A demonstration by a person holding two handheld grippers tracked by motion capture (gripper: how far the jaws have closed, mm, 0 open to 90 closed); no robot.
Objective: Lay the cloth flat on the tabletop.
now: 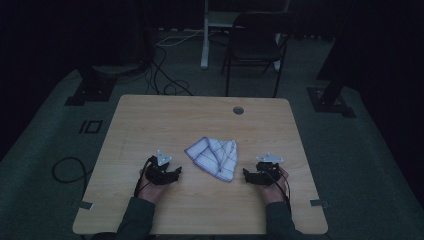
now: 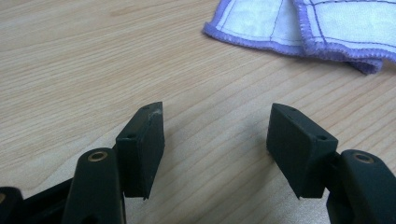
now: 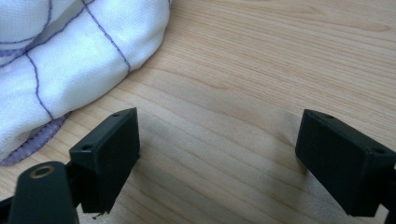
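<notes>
- On the near left of the table (image 1: 150, 115), your left gripper (image 1: 170, 172) rests low over bare wood, jaws spread wide with nothing between them; in the left gripper view (image 2: 215, 140) the cloth lies just beyond them.
- In the middle, the cloth (image 1: 214, 156) — white with purple stitched lines and a purple hem — lies loosely folded between your two grippers, touching neither.
- It looks light, soft and limp, so expect it to sag and unfold when lifted; pinch a hemmed corner or a doubled edge.
- On the near right, your right gripper (image 1: 252, 176) has its jaws wide apart and empty; in the right gripper view (image 3: 217, 158) the cloth bulges just beside one jaw.
- Bare table lies all around — the far half is free for spreading.
</notes>
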